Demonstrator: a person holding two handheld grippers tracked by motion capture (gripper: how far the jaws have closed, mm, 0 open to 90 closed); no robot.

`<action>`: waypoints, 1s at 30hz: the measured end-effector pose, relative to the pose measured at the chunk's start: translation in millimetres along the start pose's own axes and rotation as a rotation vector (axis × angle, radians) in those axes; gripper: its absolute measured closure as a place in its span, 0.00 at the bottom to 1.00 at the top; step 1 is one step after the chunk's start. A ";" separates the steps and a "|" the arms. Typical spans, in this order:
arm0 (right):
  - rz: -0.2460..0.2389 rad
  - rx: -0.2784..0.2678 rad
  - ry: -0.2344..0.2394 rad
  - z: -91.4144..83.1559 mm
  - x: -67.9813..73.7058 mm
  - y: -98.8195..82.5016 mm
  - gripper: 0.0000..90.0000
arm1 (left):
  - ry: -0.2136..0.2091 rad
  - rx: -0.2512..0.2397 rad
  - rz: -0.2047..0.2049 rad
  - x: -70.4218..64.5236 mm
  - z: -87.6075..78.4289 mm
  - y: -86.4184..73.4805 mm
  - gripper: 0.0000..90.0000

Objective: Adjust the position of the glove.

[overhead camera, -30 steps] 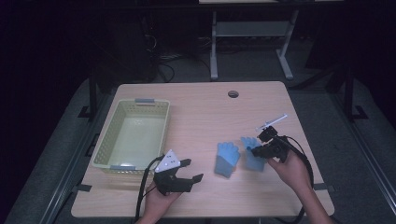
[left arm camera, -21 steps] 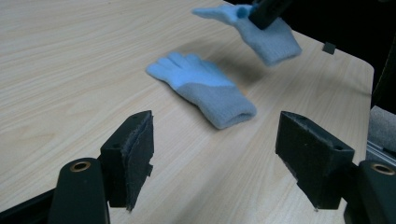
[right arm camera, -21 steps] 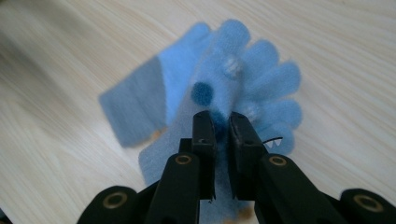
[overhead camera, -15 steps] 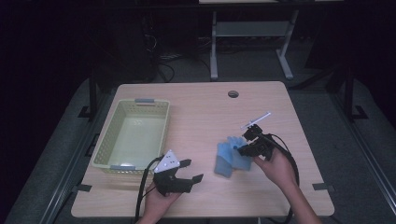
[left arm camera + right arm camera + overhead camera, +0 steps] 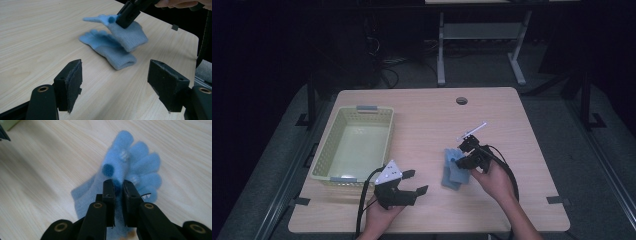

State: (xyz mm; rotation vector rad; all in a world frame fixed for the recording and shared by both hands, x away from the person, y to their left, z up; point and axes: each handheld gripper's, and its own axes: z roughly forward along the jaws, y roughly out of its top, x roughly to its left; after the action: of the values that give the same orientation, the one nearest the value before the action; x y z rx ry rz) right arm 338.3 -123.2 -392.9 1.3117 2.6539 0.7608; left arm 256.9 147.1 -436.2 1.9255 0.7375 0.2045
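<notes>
Two light blue knit gloves are on the wooden table. One glove (image 5: pixel 450 178) (image 5: pixel 110 51) lies flat. The other glove (image 5: pixel 452 156) (image 5: pixel 131 37) (image 5: pixel 117 162) hangs just over it, pinched at a dark blue spot by my right gripper (image 5: pixel 466 159) (image 5: pixel 118 186), whose jaws are shut on the fabric. In the left gripper view the right gripper (image 5: pixel 128 13) comes in from the top. My left gripper (image 5: pixel 418 181) (image 5: pixel 117 77) sits near the table's front edge, left of the gloves, open with nothing between its pads.
A pale green plastic basket (image 5: pixel 325 150) stands at the table's left side, with nothing in it. A round cable hole (image 5: pixel 461 100) is near the far edge. Bare wood lies beyond and to the right of the gloves.
My right gripper has carried its glove leftwards, from beside the lying glove to over it. The left gripper has kept still.
</notes>
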 end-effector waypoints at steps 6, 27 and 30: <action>0.008 -0.004 0.008 6.3 8.3 1.6 0.91 | -0.003 -0.001 0.006 -2.2 -0.4 -0.2 0.31; 0.062 0.011 -0.052 32.0 10.1 -7.9 0.73 | -0.026 0.014 -0.004 -4.4 4.3 -2.8 0.31; 0.067 -0.044 -0.048 22.1 8.1 -9.9 0.75 | -0.030 0.010 -0.016 -4.2 4.7 -2.6 0.31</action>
State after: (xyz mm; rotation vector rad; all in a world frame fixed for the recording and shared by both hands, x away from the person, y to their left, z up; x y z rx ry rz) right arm 332.4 -113.3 -415.7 1.3964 2.5530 0.7799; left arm 254.6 141.9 -439.9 1.9278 0.7348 0.1616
